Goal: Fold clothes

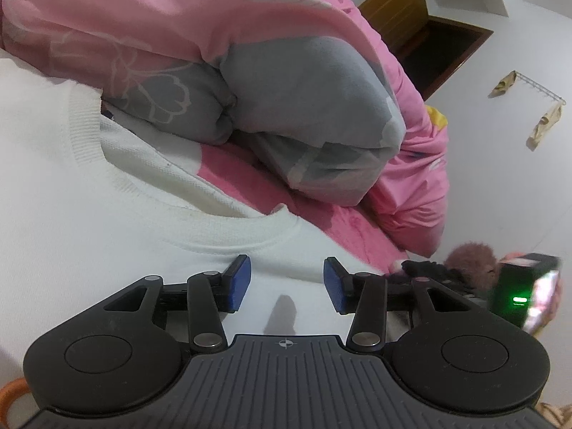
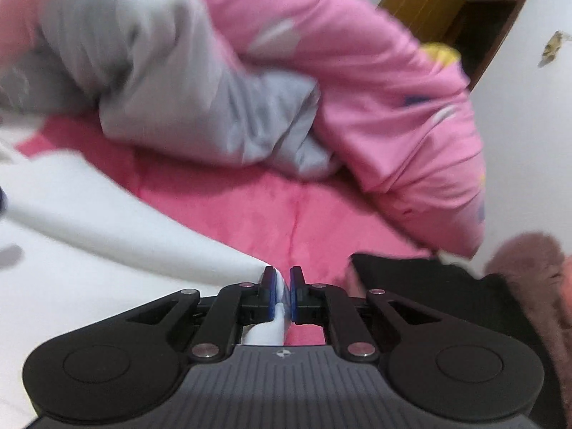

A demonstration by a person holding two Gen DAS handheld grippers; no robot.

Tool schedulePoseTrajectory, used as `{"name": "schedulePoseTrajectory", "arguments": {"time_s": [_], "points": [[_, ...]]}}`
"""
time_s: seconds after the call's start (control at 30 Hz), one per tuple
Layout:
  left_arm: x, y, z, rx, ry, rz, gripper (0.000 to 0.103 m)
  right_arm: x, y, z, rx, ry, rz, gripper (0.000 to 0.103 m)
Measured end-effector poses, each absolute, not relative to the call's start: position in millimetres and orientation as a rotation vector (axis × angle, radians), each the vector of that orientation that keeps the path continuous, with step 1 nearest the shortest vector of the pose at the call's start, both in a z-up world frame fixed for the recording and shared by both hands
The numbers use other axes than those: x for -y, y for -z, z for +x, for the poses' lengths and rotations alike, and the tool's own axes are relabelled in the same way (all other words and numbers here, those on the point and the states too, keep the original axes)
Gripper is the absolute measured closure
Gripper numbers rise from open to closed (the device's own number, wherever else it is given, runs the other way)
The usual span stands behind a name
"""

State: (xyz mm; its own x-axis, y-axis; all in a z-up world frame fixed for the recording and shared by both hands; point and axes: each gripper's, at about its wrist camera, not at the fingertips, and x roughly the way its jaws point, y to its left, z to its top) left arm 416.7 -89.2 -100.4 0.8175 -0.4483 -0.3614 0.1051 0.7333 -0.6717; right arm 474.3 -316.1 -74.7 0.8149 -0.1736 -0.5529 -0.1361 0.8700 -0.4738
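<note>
— Pinching what? 
— Right gripper [image 2: 282,295] clamps the white sweater's [image 1: 89,221] edge; left gripper [image 1: 286,284] hovers, jaws apart, just below its collar [image 1: 228,228], on the pink bed [image 2: 250,211]. 
— Next? 
— Likely a side fold; the left must grab cloth first.

Sweater [image 1: 107,214] lies flat on bed sheet [image 2: 250,214], neckline toward bundled duvet [image 1: 286,114]. Duvet sits behind sweater, on sheet, against wall [image 1: 518,186]. Left gripper [image 1: 286,282] hovers over sweater just below collar [image 1: 221,232], fingers apart. Right gripper [image 2: 282,293] at sweater's right edge, fabric between fingers. Dark garment [image 2: 429,286] right of right gripper. Doorway [image 1: 439,50] behind duvet.
</note>
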Motion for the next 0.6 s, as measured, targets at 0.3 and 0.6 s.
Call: {"name": "schedulePoseTrajectory", "arguments": {"time_s": [0.3,0.6], "points": [[78,90,408,-0.454,0.256,-0.705,0.057,338,6,470,-0.612,-0.058,-0.178,0.078],[25,80,394,-0.332,-0.011,-0.804,0.056,286,34,509,-0.767,-0.359,-0.102,0.073]]}}
